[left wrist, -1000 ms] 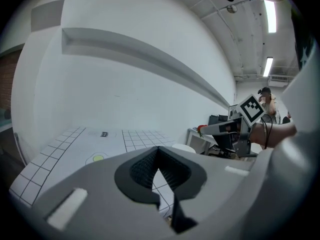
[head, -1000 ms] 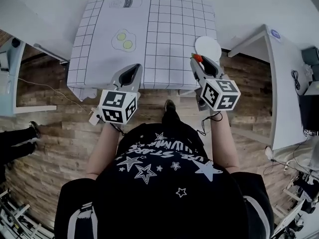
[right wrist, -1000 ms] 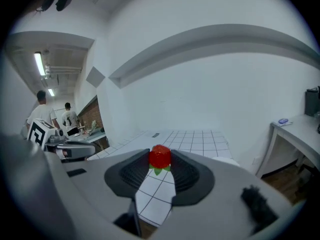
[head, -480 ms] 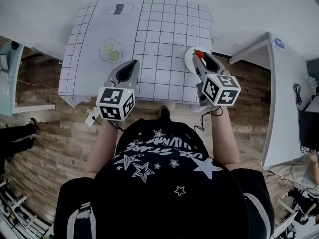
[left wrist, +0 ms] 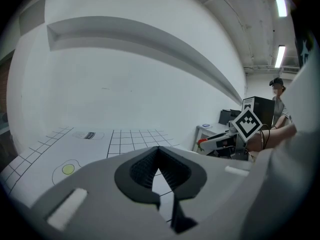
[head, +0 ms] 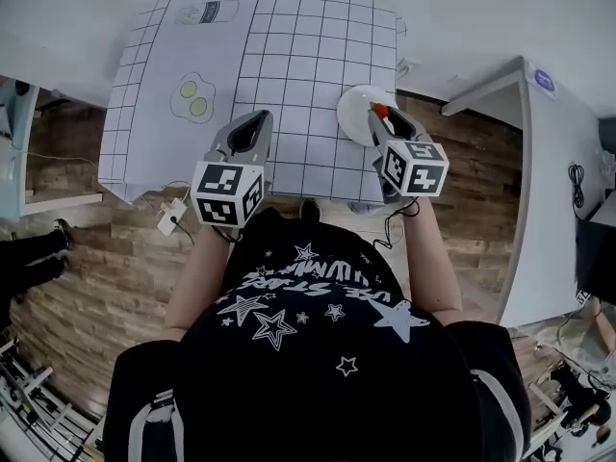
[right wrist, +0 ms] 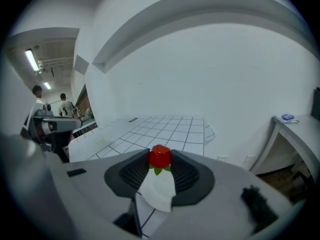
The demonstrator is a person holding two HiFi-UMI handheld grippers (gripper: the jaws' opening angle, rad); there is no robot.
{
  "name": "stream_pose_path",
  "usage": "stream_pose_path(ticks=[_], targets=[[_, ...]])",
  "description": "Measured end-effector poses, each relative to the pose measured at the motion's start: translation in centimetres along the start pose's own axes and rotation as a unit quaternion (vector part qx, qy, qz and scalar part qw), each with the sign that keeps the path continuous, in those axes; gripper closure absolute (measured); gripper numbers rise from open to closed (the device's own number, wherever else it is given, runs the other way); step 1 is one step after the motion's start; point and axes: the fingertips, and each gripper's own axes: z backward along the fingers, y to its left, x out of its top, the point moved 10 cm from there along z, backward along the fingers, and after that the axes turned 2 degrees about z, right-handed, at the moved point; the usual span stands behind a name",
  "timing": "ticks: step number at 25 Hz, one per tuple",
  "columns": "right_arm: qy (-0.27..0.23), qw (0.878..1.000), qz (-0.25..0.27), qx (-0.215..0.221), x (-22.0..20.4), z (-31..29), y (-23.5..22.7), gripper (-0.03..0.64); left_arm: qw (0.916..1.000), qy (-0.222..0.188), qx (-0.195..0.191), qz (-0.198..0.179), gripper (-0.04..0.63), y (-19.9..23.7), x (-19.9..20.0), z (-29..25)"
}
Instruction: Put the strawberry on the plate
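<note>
A small red strawberry (head: 379, 111) with green leaves is pinched at the tips of my right gripper (head: 381, 114), which is shut on it. The berry hangs over the near right part of a white plate (head: 352, 110) near the table's front right edge. In the right gripper view the strawberry (right wrist: 160, 156) sits between the jaws, and the plate (right wrist: 159, 195) shows below it. My left gripper (head: 258, 120) hovers over the checked cloth left of the plate, shut and empty. The left gripper view shows its tips (left wrist: 158, 149) meeting.
A white cloth with a grid (head: 318, 37) covers the table and carries a printed fried egg (head: 192, 99) and a printed can (head: 207, 11). A white side table (head: 553, 152) stands to the right. A power strip (head: 173, 217) lies on the wooden floor. People (right wrist: 37, 91) stand far off.
My right gripper has carried the strawberry from below the plate's left side to above the plate. The left gripper has kept its place over the cloth, still shut.
</note>
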Motion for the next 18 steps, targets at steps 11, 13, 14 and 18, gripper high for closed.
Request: stream_pose_path(ticks=[11, 13, 14, 18], targets=[[0.049, 0.999, 0.001, 0.000, -2.8, -2.5, -2.4, 0.476, 0.9995, 0.033, 0.002, -0.002, 0.586, -0.8, -1.6, -2.4], [0.055, 0.998, 0.005, -0.001, -3.0, -3.0, -2.5, 0.476, 0.9993, 0.036, 0.004, -0.002, 0.586, -0.7, -1.7, -2.5], [0.058, 0.998, 0.007, -0.001, -3.0, -3.2, -2.5, 0.477, 0.9993, 0.038, 0.005, -0.002, 0.586, -0.6, -1.7, -2.6], [0.071, 0.997, 0.011, 0.001, -3.4, -4.1, -2.3, 0.476, 0.9991, 0.042, 0.006, -0.001, 0.586, -0.5, -1.9, -2.8]])
